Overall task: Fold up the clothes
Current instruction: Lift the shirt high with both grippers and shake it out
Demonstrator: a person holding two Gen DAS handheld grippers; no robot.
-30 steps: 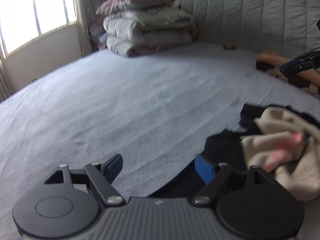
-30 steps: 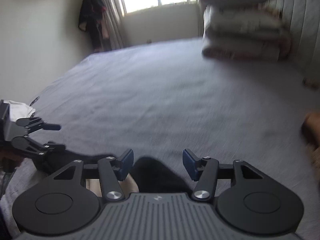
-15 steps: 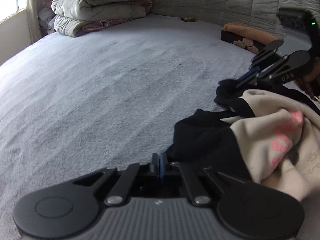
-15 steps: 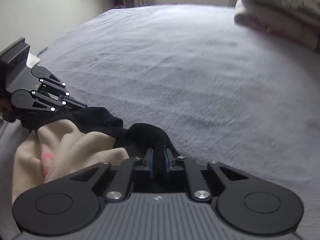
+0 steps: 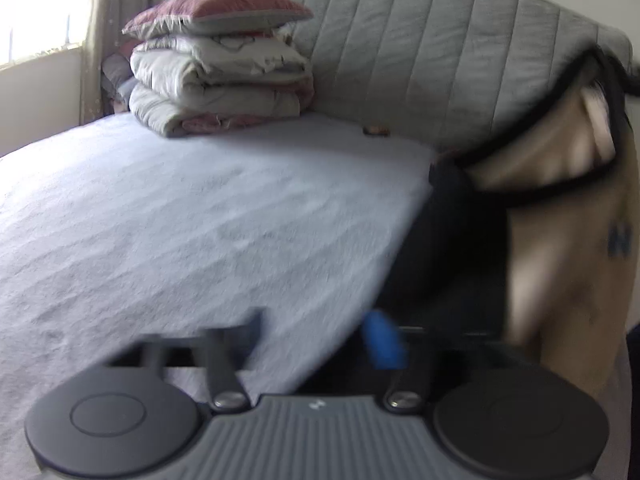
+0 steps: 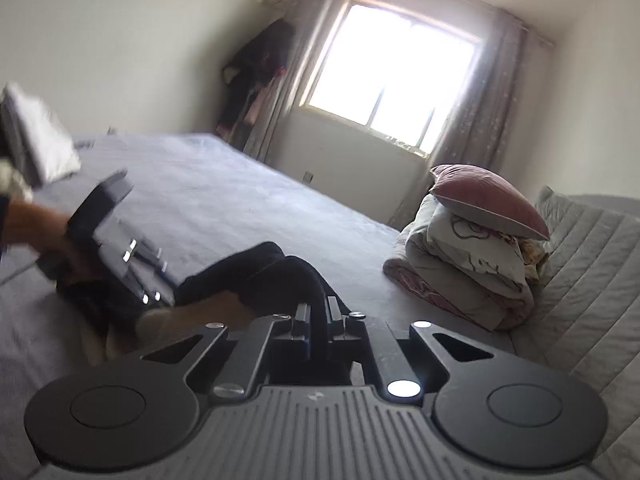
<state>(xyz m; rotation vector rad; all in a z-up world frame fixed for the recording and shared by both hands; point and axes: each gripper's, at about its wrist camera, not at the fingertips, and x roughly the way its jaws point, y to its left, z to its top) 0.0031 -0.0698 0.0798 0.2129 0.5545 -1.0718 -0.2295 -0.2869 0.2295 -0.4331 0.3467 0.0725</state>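
The black and beige garment (image 5: 560,208) hangs lifted at the right of the left wrist view, its black trimmed edge stretched up toward the far right corner, its lower part falling near the camera. In the right wrist view a black fold of the same garment (image 6: 256,276) runs straight into the right gripper (image 6: 318,320), whose jaws are closed and pinch this fold between the pads. The rest of the cloth trails to the left and down onto the grey bed cover (image 6: 240,184).

The left gripper (image 5: 320,336) has its jaws wide apart; they have just been opening, and nothing is between them. Its blue pad (image 5: 382,338) stands just beside the dark edge of the garment, but the blur hides whether they touch.

Only the right wrist view shows the left gripper from outside (image 6: 132,264), low at the left, held by a hand (image 6: 28,224), and also the bright window (image 6: 396,76). Both views show the stacked bedding (image 5: 220,76) with a pink pillow on top, at the far side against the quilted headboard (image 5: 440,60).

The right gripper is tilted, so the room leans in its view.
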